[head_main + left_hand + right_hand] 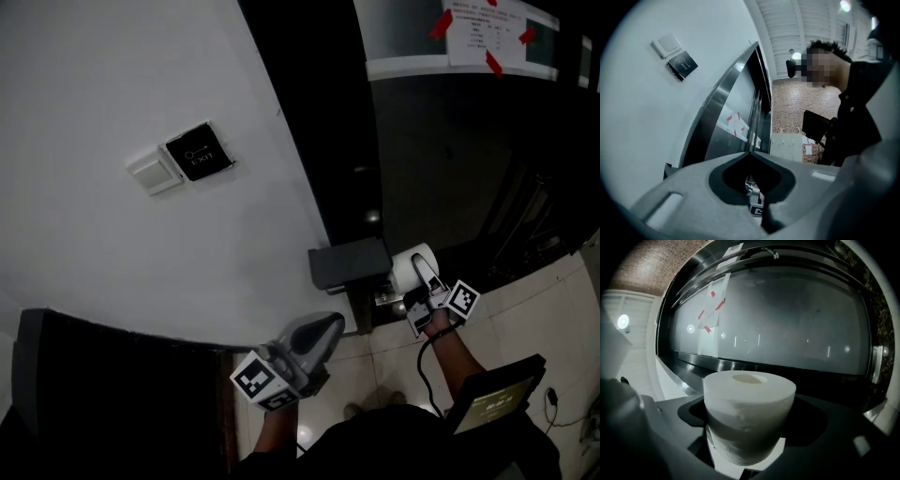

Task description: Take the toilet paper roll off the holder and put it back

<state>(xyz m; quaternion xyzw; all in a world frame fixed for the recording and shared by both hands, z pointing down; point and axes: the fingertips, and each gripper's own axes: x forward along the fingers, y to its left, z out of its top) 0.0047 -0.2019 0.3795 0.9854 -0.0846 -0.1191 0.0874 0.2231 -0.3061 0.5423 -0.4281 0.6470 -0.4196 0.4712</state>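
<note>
A white toilet paper roll (411,265) hangs just right of the dark grey holder (349,262) on the wall, free of it, with a metal bracket (384,298) below. My right gripper (422,277) is shut on the roll, a jaw on each side. In the right gripper view the roll (749,413) stands upright between the jaws of the right gripper (750,432), its hollow core facing up. My left gripper (328,326) hovers lower left of the holder, shut and holding nothing. In its own view the left gripper (751,153) shows its jaw tips meeting.
A white switch (155,172) and a black exit button (199,151) sit on the white wall. A dark glass door carries a taped paper notice (483,33). Pale floor tiles (553,305) lie below. A dark block (94,384) fills the lower left. A person (862,93) stands behind.
</note>
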